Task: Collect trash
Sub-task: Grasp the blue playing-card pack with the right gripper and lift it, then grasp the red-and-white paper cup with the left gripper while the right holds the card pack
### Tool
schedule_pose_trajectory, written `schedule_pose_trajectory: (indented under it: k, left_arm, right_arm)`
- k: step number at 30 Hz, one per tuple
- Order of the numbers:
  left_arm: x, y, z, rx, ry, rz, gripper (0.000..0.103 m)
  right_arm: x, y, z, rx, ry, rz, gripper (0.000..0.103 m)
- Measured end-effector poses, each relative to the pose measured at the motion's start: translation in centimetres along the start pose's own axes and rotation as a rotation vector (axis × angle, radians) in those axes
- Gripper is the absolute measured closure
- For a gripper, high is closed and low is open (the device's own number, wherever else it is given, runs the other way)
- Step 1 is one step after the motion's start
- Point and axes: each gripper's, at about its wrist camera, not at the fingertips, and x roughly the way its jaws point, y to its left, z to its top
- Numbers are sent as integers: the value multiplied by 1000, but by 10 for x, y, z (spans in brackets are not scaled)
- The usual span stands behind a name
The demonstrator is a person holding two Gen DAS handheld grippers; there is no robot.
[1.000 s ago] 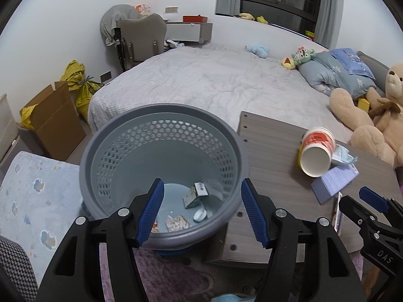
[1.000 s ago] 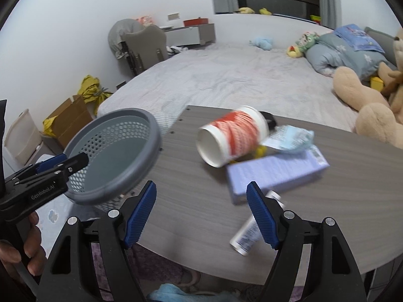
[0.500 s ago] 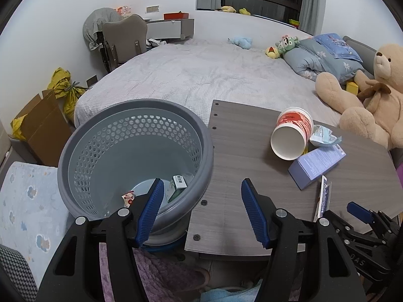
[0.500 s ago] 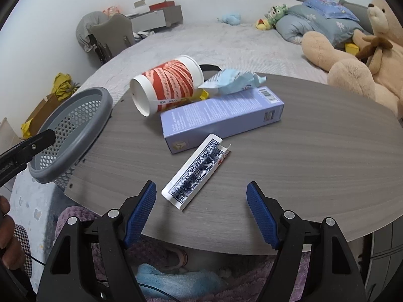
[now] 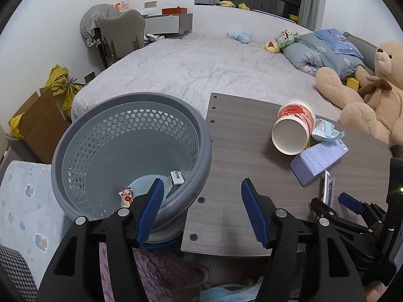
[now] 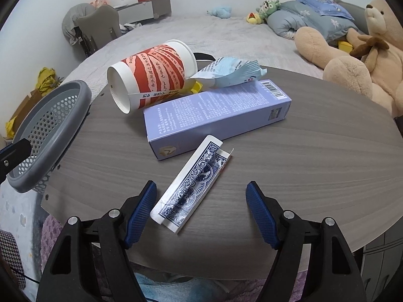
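Blue card box [image 6: 194, 186] between right gripper's [image 6: 201, 210] fingers.

A home bedroom: a wide bed [image 5: 201, 75] fills the view from 10 to 1 o'clock, a teddy bear [image 5: 372, 90] and pillow [image 5: 327, 52] at 2 o'clock, a chair [image 5: 121, 35] and desk [image 5: 168, 22] at 11, curtains [image 5: 309, 0] at 12.
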Motion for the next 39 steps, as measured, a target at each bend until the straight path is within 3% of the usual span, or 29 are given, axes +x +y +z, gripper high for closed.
schedule_pose_trajectory:
  k: [4,12,24,30,35,39]
  left_arm:
    - [2,-4,1,10,4,-13,42]
    - [4,-16,7,31,7,-51,42]
    - [8,-45,22,68,9,-97,42]
    - [17,-66,40,109,12,-125,42]
    - [29,-88,65,164,48,-208,39]
    - [39,-102,80,224,69,-216,39]
  right_arm:
    - [-4,-4,-1,-4,-4,13,66]
    - [-12,-21,-4,33,-4,69,88]
    - [-32,-52,-1,91,-52,92,88]
    - [-47,-71,9,125,-100,91,88]
    - [-44,-84,19,156,-108,94,88]
    - [-42,-95,24,181,-113,100,88]
